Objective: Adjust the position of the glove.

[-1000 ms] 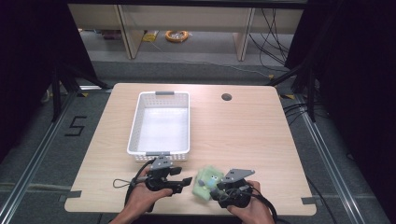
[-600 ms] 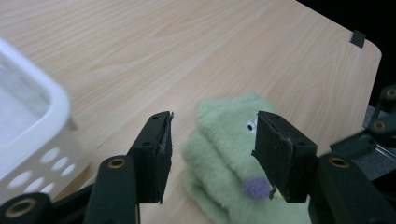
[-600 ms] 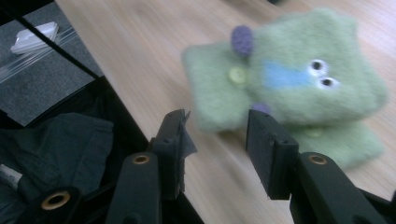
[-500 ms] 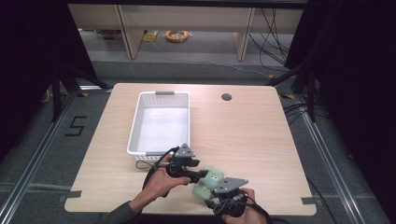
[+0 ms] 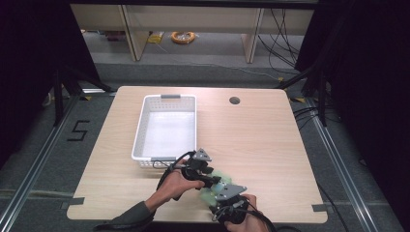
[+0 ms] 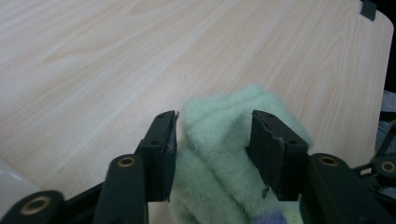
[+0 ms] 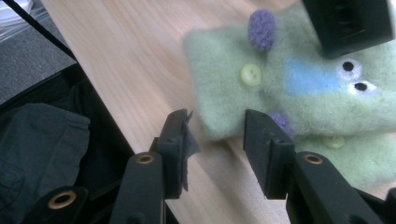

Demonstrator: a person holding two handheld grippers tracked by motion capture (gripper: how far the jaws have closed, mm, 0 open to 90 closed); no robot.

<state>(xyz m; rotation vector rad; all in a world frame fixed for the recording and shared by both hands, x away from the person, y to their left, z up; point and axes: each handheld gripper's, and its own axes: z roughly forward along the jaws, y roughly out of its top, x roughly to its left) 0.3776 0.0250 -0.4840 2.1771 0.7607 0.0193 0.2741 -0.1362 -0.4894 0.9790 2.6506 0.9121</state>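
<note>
**Both grippers at a fleece piece on the near table edge**

We see a pale green fleece toy-like piece with purple pompoms, yellow buttons and a blue patch [image 7: 299,88] lying flat on the light wooden table [image 5: 270,140], close to the near edge and right of the white slatted plastic basket [image 5: 167,126], from which it lies apart. In the high view it stretches roughly from the far left towards the near right, between the two hands.

The left gripper [image 6: 212,140] comes at its far-left end. Its jaws have just been closing, and the fleece bulges up between them; the left pad meets the pile, while the right pad appears to sit against it too, though we cannot tell whether the pinch is firm yet.

The right gripper [image 7: 215,135] stands at the opposite, near end. Its jaws are parted, and the corner of the fleece reaches just into the gap between them without either pad pressing on it.

We judge that the left gripper is the nearer to a hold; the right one needs a short advance along the long axis before clamping.
</note>
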